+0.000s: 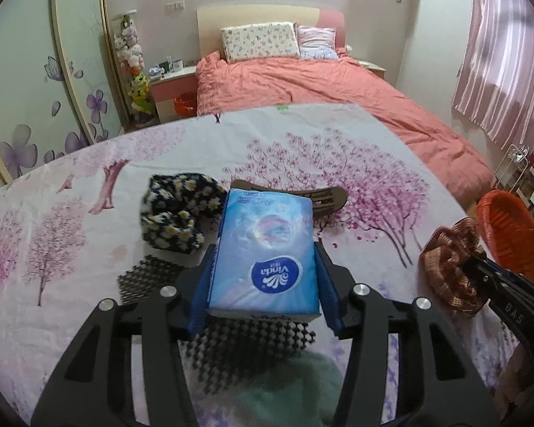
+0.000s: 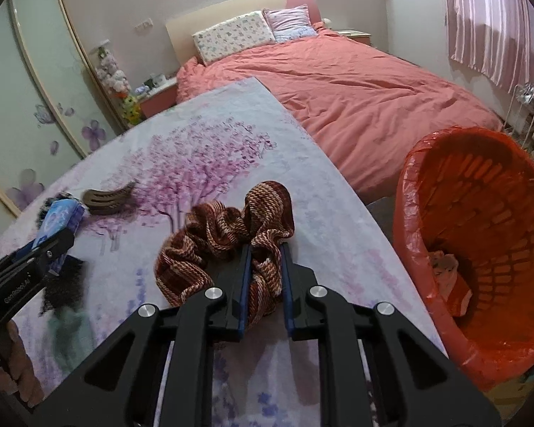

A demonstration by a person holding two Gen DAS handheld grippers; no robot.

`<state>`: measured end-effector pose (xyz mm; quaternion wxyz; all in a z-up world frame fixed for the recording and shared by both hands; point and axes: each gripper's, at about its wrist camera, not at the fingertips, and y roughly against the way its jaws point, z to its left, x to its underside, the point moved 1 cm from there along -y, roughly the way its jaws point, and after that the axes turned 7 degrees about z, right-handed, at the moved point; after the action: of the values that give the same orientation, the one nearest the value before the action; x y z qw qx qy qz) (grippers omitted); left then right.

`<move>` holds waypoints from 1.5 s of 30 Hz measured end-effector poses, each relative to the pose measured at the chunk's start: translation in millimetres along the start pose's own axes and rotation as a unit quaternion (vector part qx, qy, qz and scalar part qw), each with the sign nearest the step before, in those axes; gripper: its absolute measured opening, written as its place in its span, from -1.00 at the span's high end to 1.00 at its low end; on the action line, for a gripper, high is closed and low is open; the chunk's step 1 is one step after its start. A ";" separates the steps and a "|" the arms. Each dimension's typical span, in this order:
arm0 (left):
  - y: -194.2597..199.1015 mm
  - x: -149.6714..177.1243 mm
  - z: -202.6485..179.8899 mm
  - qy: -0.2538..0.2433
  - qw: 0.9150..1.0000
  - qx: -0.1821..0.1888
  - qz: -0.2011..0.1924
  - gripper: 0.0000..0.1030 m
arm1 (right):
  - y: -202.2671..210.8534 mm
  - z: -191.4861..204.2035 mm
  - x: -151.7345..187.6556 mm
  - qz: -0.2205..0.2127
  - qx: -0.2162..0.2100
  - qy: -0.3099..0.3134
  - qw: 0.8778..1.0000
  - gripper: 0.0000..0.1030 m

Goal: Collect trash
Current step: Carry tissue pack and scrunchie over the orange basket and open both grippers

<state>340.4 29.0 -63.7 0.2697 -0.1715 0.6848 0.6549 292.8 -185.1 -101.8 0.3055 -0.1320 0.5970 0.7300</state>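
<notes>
My left gripper [image 1: 263,249] is shut on a blue Vinda tissue pack [image 1: 263,249], held above the table; the pack also shows in the right wrist view [image 2: 58,220]. My right gripper [image 2: 265,245] is shut on a brown striped scrunchie [image 2: 220,235], also seen in the left wrist view [image 1: 452,267]. An orange-lined waste basket [image 2: 480,249] stands right of the table with some trash inside; its rim shows in the left wrist view [image 1: 516,235].
On the floral tablecloth [image 1: 89,213] lie a daisy-print scrunchie [image 1: 174,210], a brown hair clip [image 1: 324,195], black mesh pieces [image 1: 142,281] and a green cloth [image 1: 288,388]. A bed with a pink cover [image 2: 356,89] lies beyond the table.
</notes>
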 end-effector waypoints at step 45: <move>100.0 2.6 -242.0 -0.124 0.967 0.214 -0.066 0.01 | 153.2 -138.0 -16.5 -0.208 0.102 -0.103 0.967 0.72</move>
<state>244.5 -201.8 14.4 0.4256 -0.0717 0.7576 0.4897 189.5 -336.7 -6.3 0.5219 -0.1456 0.5931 0.5956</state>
